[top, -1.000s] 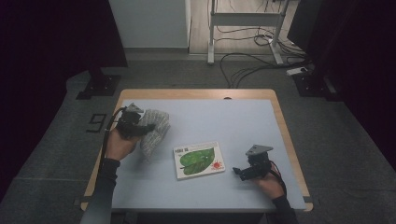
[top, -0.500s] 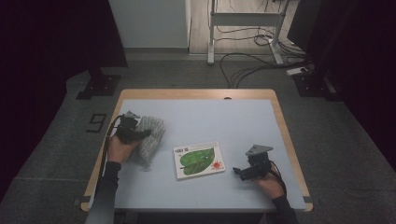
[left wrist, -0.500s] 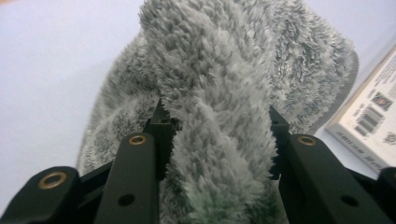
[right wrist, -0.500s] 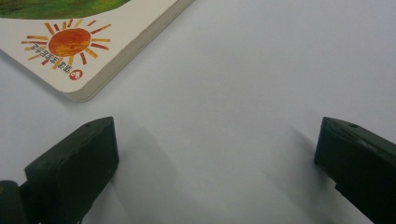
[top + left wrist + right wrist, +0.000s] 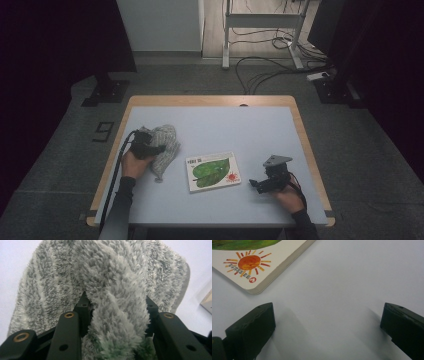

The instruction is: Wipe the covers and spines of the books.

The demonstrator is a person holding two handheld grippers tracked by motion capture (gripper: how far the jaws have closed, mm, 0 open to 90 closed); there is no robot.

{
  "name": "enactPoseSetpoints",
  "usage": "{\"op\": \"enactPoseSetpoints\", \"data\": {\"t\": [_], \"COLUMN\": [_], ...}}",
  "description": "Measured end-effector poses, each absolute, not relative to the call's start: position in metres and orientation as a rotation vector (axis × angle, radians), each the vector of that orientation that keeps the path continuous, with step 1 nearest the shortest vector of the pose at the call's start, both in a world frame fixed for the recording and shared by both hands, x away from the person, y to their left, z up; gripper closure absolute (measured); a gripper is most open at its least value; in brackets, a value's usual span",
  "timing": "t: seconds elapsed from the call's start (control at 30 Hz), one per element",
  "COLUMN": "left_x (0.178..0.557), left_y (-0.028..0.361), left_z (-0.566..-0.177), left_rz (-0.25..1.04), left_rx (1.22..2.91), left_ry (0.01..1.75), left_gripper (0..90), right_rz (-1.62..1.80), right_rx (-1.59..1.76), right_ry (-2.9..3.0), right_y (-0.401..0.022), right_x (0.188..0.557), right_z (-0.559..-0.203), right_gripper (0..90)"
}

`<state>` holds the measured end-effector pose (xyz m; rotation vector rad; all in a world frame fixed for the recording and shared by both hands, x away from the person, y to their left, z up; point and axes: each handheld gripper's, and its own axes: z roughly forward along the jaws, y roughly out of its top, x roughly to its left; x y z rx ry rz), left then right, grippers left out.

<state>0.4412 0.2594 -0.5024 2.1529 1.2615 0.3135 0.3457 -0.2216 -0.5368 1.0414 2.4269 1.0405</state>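
Observation:
A grey fluffy cloth [image 5: 166, 141] lies bunched on the table's left side. My left gripper [image 5: 150, 149] is low over it, and a thick fold of the cloth [image 5: 112, 277] fills the gap between its jaws and touches both. The jaws have just been opening, with the fold still between them. A picture book [image 5: 212, 171] with a green leaf and a red sun lies flat at the middle front. My right gripper [image 5: 255, 184] rests right of the book, and its own view shows it [image 5: 328, 315] wide open over bare table, with the book's corner [image 5: 249, 262] just ahead.
The pale blue table top [image 5: 225, 125] has a wooden rim. Cables [image 5: 260, 75] and a metal stand's feet lie on the floor beyond the far edge. A cable trails from the left gripper along the forearm [image 5: 117, 175].
The left hand has sunk toward the table with the cloth, which now rests more spread on the surface. The right hand and the book have not moved.

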Motion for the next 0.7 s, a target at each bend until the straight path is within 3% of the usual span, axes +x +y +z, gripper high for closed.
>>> {"op": "enactPoseSetpoints", "data": {"t": [0.1, 0.37, 0.7], "left_x": [0.441, 0.428, 0.397], "left_y": [0.261, 0.269, 0.256], "left_z": [-0.499, -0.472, -0.446], "left_rz": [0.314, 0.378, 0.355], "left_rx": [2.137, 2.062, 2.098], "left_ry": [1.268, 1.238, 1.065], "left_gripper": [47.2, 15.8, 0.0], "right_rz": [1.041, 1.040, 1.040], "right_rx": [1.042, 1.042, 1.042], "right_ry": [2.427, 2.427, 2.427], "right_y": [-0.222, -0.222, -0.222], "right_x": [0.346, 0.346, 0.346], "right_z": [-0.537, -0.537, -0.537], "right_gripper": [0.0, 0.0, 0.0]}}
